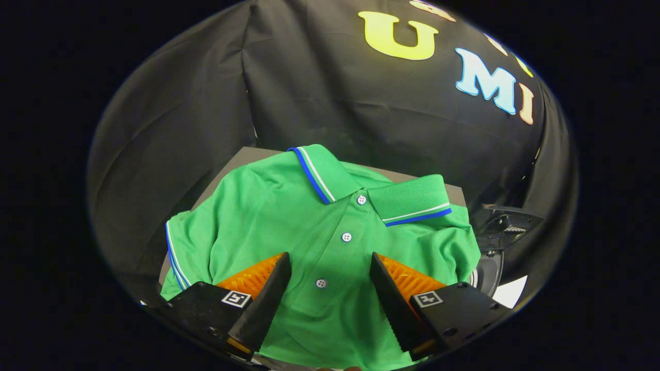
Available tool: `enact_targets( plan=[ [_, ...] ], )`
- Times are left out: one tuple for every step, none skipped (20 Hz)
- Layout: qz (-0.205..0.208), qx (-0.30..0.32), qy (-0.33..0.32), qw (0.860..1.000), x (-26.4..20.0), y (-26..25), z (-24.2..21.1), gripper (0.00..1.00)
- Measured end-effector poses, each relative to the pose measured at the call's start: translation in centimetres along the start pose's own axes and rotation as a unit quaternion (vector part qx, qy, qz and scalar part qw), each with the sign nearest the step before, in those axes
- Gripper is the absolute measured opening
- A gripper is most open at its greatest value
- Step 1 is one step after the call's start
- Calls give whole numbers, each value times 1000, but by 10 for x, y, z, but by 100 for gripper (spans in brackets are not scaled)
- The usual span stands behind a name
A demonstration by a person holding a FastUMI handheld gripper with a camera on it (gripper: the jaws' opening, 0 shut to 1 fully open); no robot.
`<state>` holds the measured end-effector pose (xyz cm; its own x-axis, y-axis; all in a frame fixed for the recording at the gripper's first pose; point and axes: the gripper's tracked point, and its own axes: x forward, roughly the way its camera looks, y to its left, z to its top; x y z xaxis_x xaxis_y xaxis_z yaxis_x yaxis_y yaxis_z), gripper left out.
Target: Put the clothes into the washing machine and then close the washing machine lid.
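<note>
The tongs [330, 263] are spread wide, with nothing pinched between their ribbed, wedge-shaped fingers [270, 288], which hang just above the front of a green polo shirt [289, 216]. The shirt is a fine piqué knit, lying face up on a flat grey table [247, 153], its button placket [346, 237] running between the fingers. Its ribbed collar [322, 172], edged in blue and white stripes, lies beyond them, and one short sleeve carries the same trim. A dark, hard-edged machine part [502, 226] sits just beside the shirt's far shoulder; what it is cannot be told.

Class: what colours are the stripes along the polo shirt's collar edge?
Blue and white, on the green polo shirt under the open tongs; gripper view.
</note>
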<state>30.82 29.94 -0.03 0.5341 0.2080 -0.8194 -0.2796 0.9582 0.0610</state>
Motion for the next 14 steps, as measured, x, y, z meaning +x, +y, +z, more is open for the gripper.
enact_targets(
  plan=[
    [2, -2, -5, 1000, -1, 0, 2, 98],
    [4, -4, -2, 1000, 0, 0, -1, 98],
    [5, -5, -5, 1000, 0, 0, 0, 98],
    [6, -7, -2, 1000, -1, -1, 0, 98],
    [10, -7, -1, 1000, -4, 1, 1, 87],
    [14, -12, 4, 1000, -2, 0, -2, 77],
    [20, -25, 5, 999, -2, -1, 1, 67],
    [31, -30, 3, 999, -3, 1, 1, 56],
    [31, -21, 5, 999, -1, -2, 1, 46],
    [32, -7, 3, 999, -5, 0, 1, 35],
    [34, -5, 3, 999, -4, 3, -1, 25],
    [31, -5, -5, 999, -6, 0, 1, 25],
    [32, -2, -3, 999, -8, 3, -2, 2],
    [32, -11, -10, 999, -5, 1, 1, 2]
  ],
)
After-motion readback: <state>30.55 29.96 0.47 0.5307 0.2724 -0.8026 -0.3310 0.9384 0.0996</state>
